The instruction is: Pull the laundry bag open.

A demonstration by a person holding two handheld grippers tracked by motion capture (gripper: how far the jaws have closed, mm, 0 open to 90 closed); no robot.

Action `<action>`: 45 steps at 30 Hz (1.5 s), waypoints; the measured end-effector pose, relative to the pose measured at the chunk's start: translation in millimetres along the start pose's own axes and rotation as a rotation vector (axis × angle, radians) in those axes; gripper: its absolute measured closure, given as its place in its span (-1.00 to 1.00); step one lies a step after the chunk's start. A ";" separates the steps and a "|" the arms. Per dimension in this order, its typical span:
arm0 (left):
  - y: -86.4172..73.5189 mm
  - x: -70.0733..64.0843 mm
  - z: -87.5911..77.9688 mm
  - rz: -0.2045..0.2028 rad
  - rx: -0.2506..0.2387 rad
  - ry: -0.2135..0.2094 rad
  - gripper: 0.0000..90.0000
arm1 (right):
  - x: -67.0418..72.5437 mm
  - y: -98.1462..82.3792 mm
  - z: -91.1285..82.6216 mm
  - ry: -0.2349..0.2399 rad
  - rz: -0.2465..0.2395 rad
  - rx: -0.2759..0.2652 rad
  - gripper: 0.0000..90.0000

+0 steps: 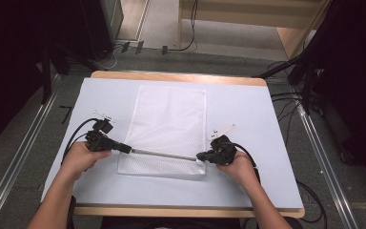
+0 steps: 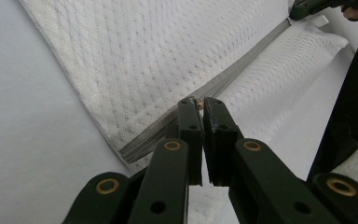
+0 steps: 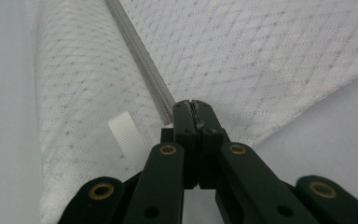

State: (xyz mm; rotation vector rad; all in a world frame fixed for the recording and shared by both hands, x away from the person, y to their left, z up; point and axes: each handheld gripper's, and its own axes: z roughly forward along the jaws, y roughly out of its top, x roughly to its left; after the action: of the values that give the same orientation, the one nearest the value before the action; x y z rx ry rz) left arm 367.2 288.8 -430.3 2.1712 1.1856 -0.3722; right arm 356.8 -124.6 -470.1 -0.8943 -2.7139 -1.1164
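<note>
Zipping calls for tension: left fingers [image 2: 200, 106] pinch the small brass zipper pull [image 2: 199, 104] while right fingers [image 3: 195, 110] clamp the white mesh laundry bag's [image 1: 169, 119] far corner (anchoring its grey zipper [image 2: 242, 74]).

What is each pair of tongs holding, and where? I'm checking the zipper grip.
The left tongs pinch the zipper pull of the white mesh bag; the right tongs clamp the zipper's other end, at the bag's edge.

Both forearms are bare, with no sleeves. Each hand carries a black gripper: the left gripper [image 1: 124, 148] and right gripper [image 1: 201, 156] have flat linked arms with brass-coloured rivets, square black jaws, black trailing cables, and white marker pieces on top.
</note>
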 end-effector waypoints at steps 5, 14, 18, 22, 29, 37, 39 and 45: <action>-7.4 8.0 -8.7 -0.037 -0.013 0.042 0.95 | 0.0 0.5 0.3 0.001 -0.005 0.001 1.00; -19.0 21.3 -23.2 -0.080 -0.039 0.062 0.95 | -0.5 1.7 0.4 0.002 -0.009 0.008 1.00; -20.2 22.1 -22.9 -0.088 -0.045 0.052 0.95 | -0.6 2.0 0.4 0.003 -0.008 0.010 1.00; -21.3 22.4 -23.3 -0.083 -0.041 0.046 0.94 | -1.2 2.3 0.5 0.005 -0.009 0.010 1.00; -24.7 18.2 -23.9 -0.084 -0.049 0.050 0.94 | -0.7 5.1 0.7 0.003 -0.019 0.029 1.00; -29.7 14.7 -27.0 -0.043 -0.075 0.056 0.88 | -2.2 7.3 1.0 0.014 -0.028 0.041 1.00; -30.3 15.7 -28.9 -0.033 -0.101 0.060 0.68 | -1.7 8.8 0.4 0.016 -0.031 0.053 0.97; -31.6 18.8 -31.9 -0.030 -0.141 0.081 0.40 | -1.0 14.8 -2.6 0.007 -0.037 0.031 0.67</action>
State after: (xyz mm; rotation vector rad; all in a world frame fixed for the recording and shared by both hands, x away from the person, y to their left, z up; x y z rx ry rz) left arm 349.8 334.2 -428.1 2.0652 1.2514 -0.2085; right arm 365.3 -118.4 -459.2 -0.8374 -2.7449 -1.0789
